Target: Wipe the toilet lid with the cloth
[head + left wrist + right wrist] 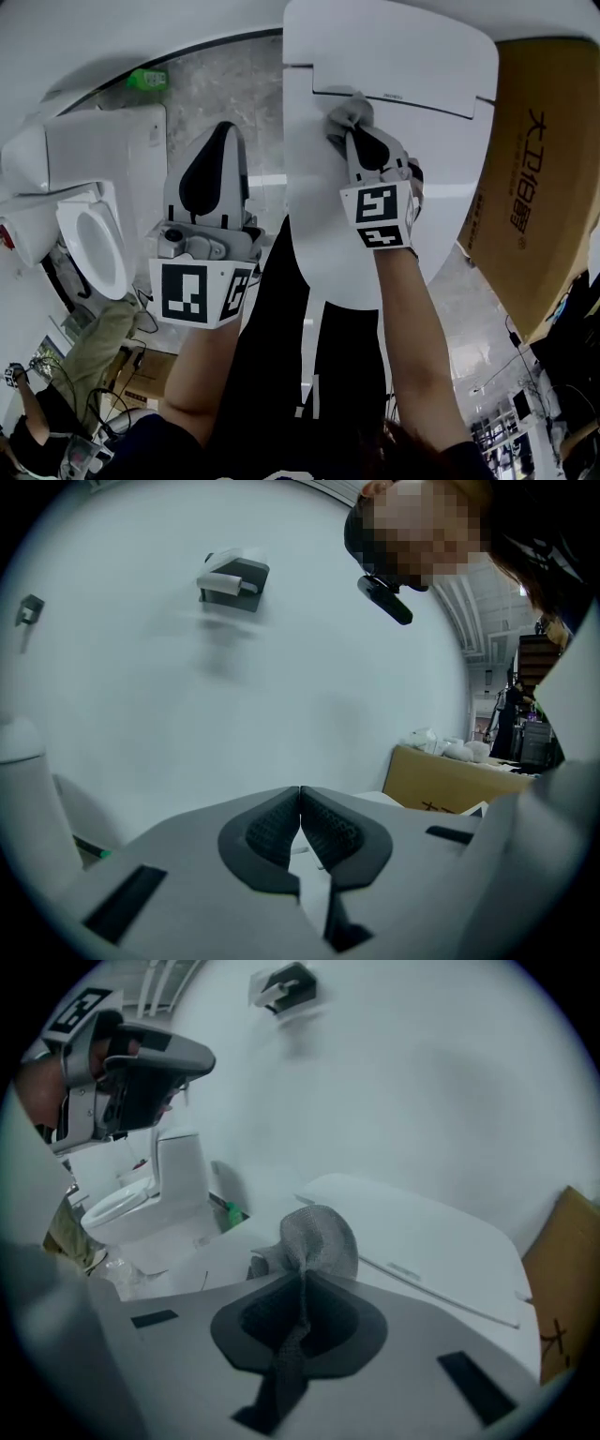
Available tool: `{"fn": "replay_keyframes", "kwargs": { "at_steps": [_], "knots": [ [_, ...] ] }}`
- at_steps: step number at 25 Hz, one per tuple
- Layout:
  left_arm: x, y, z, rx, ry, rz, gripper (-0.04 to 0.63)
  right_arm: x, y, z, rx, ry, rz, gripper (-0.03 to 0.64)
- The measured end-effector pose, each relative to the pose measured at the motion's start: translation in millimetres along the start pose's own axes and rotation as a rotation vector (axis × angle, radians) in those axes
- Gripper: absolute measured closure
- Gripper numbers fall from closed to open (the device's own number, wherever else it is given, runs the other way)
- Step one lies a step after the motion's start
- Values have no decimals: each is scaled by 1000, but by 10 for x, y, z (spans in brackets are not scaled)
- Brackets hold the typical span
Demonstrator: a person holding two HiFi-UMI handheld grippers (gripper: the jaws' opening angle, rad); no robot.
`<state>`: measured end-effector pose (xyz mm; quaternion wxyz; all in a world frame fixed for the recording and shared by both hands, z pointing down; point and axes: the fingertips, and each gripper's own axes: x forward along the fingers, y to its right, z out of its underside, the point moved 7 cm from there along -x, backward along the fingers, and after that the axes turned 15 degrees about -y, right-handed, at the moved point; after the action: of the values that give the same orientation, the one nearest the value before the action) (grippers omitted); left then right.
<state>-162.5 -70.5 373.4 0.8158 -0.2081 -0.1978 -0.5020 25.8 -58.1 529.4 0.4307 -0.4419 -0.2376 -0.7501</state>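
Grey knitted cloth point(317, 1234): soft, light and limp, so it likely bunches easily. It sits against the glossy white toilet lid point(403, 56), near the rear seam. Your right gripper point(302, 1279) has its jaws closed on a fold, a sound place to hold. Your left gripper point(300, 794) has its jaws together, empty, off the lid.

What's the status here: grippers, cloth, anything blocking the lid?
Left gripper shut, empty, off the lid. Right gripper shut on cloth, at toilet lid's far end. Nothing on lid; cardboard box alongside.
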Motion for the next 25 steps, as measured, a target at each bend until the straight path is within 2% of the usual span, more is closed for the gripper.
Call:
{"fn": "replay_keyframes", "kwargs": {
  "at_steps": [7, 15, 19, 25],
  "knots": [
    [-35, -93, 11, -6, 1, -19, 575, 145, -579, -369, -140, 0, -100, 584],
    [-66, -91, 62, -5, 3, -27, 575, 136, -806, -332, -275, 1, -158, 584],
    [-93, -67, 75, -4, -2, -24, 575, 38, -661, -139, -262, 7, -147, 584],
    [-122, -2, 82, -8, 1, -18, 575, -225, -93, 374, -130, 5, -48, 584]
  ]
}}
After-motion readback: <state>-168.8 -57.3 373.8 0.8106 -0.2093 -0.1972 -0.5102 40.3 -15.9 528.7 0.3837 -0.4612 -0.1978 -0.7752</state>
